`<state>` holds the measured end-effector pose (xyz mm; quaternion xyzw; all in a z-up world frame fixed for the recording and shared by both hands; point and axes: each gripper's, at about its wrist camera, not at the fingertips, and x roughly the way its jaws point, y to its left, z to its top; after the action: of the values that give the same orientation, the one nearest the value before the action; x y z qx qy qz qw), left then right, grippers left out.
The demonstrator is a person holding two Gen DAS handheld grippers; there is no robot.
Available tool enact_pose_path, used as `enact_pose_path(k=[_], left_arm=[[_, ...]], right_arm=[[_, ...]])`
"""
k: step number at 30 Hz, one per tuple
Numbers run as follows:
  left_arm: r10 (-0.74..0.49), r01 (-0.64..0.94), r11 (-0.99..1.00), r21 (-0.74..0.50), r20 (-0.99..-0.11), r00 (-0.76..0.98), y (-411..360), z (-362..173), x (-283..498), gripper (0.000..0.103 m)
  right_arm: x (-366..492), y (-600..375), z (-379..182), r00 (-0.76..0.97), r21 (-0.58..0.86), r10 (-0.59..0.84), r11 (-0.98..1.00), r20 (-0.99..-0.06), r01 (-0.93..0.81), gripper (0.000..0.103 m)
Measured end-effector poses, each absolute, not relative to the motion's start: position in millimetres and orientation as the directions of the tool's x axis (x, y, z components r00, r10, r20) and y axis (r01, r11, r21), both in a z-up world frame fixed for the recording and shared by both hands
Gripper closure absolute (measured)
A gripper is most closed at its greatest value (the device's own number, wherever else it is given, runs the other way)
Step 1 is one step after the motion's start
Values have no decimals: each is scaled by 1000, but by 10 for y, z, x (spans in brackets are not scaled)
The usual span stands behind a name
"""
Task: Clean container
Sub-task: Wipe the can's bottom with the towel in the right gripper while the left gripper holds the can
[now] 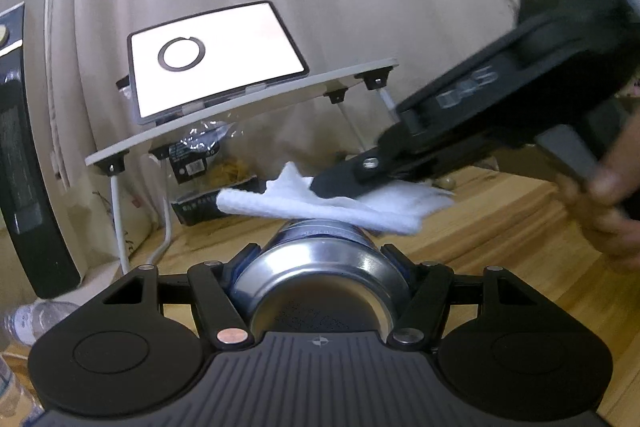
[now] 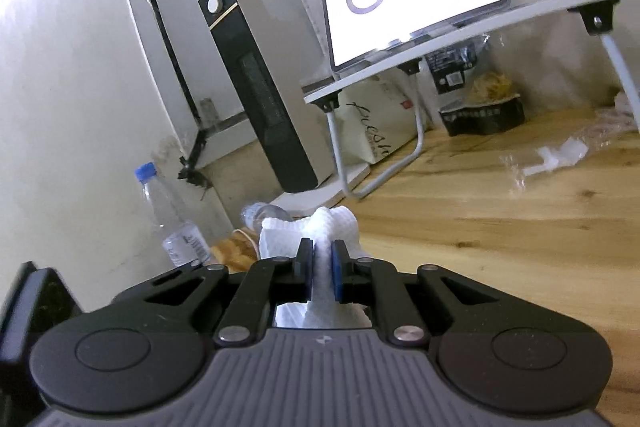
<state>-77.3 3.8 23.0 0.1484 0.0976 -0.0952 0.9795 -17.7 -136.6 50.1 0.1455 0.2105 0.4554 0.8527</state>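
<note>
My left claw [image 1: 320, 263] clamps the can [image 1: 320, 283] on its side while my right claw [image 2: 319, 263] pinches the tissue [image 1: 320, 205] against the can's far end; pressing too hard could tear it or twist the can loose.

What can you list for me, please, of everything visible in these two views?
can: one, silver and blue, lying between the left gripper's fingers
cloth: one, white, over the can's far end
tablet: one, bright white screen, on the stand
stand: one, white, on the wooden table
bottle: one, clear, blue cap, by the wall
heater: one, black, upright
left gripper: shut on can
right gripper: shut on cloth
hand: one, at right gripper's handle
</note>
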Motion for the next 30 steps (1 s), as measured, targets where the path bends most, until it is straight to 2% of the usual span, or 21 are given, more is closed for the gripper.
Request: enact_pose_path(k=[6,11,15,22,26,28,30], left_arm=[[-168,222,926,304,-194,966,-26,217,-799,36],[-168,214,916,339,-160,973,-86,211,-844,36],[-181,222,930,292,-161,970,-1,237,-823,36],[-188,220,956,196,-170,968,167,266,-779,36],[-194,221,961,164,-165,967,223,270,-781,36],[-209,232,961,150,-156,965,242,269,-808,36],[-214,235,961,148,-147,966,244,270,-828,36]], right_arm=[[-392,-1266,584,409,458,891,452,-196,-766,90],[-131,-1231,631,469,428,855,518,-222,-741,90],[-110,-1410,571,501,468,839,537,-212,-702,90],[-410,-1431,553,387,546,905,417,-176,-727,90],[-192,-1503,480,463,538,859,501,-216,-678,90],[-39,-1547,448,498,527,835,539,-232,-658,85],[104,-1585,449,541,491,800,592,-260,-639,85]])
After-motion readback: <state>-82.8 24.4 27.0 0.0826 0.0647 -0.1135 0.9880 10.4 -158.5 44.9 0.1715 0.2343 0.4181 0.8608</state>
